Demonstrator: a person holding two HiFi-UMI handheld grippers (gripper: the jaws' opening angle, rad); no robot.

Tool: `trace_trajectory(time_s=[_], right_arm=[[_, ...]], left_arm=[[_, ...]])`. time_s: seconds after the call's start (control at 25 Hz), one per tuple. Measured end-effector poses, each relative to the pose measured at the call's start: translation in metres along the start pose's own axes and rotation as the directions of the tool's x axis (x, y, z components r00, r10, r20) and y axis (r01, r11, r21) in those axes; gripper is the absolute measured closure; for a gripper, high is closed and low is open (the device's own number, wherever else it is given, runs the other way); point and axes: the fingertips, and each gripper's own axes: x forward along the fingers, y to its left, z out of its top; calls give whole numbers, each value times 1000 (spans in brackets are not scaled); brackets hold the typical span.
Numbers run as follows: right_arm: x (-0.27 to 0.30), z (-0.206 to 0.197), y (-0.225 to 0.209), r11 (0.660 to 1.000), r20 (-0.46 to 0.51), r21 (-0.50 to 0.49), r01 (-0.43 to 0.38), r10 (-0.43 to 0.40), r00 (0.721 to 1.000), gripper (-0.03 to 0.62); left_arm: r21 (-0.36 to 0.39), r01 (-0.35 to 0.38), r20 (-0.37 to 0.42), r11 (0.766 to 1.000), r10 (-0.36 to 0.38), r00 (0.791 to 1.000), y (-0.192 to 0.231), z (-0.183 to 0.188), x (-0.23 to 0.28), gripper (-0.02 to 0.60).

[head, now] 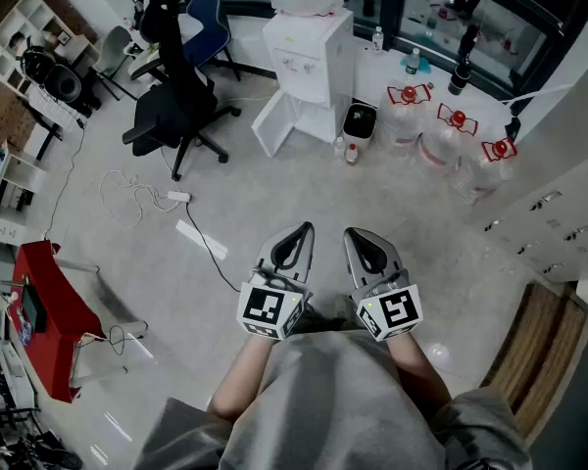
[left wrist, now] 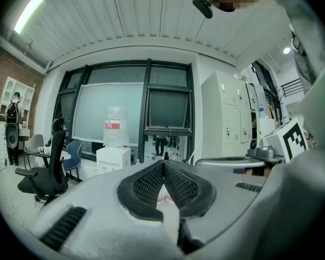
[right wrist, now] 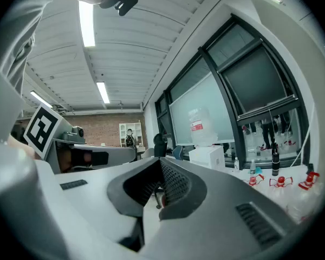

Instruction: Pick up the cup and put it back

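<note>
Both tongs are tucked in right against the person's grey shirt [head: 323, 399], side by side above the floor. The left gripper [head: 302, 229] has its jaws pressed fully together with nothing in them. The right gripper [head: 354, 233] is the same deal, closed up and empty. Can't spot the cup in any view, tbh.

Underneath is a bare grey concrete floor [head: 274, 179], kinda glossy. A red table [head: 49, 306] sits at its left edge and a slatted wooden mat [head: 534, 351] at its lower right corner. Further out, middle-left, a white power strip [head: 178, 196] lies with its cable looped loose. Past that is a black office chair [head: 171, 116]. Then there's a white water dispenser [head: 309, 52] with its lower door hanging open and a small bin [head: 359, 120] just beside it. Clear water jugs [head: 441, 150] with red handles line the far right edge, near pale lockers [head: 559, 213]. Dark-framed windows [left wrist: 97, 107] and a brick wall [right wrist: 97, 131] close off the back.
</note>
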Motion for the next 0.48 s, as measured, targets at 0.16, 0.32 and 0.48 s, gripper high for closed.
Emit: trace_trajectory(time_s=[0.16,0.32,0.48], right_arm=[[11,0,-3,1000,-3,6,0,0,1000,585],[32,0,-2,999,8,33,-15,15,1000,583],[65,0,-4,1000,26,28,-7,7,1000,583]], left_arm=[[3,0,-4,1000,0,1000,8,-1,6,572],[-5,-3,0,1000,3,1000,31,-1,15,572],[-7,10,3,1000,-10,1000,63,-2,29,572]])
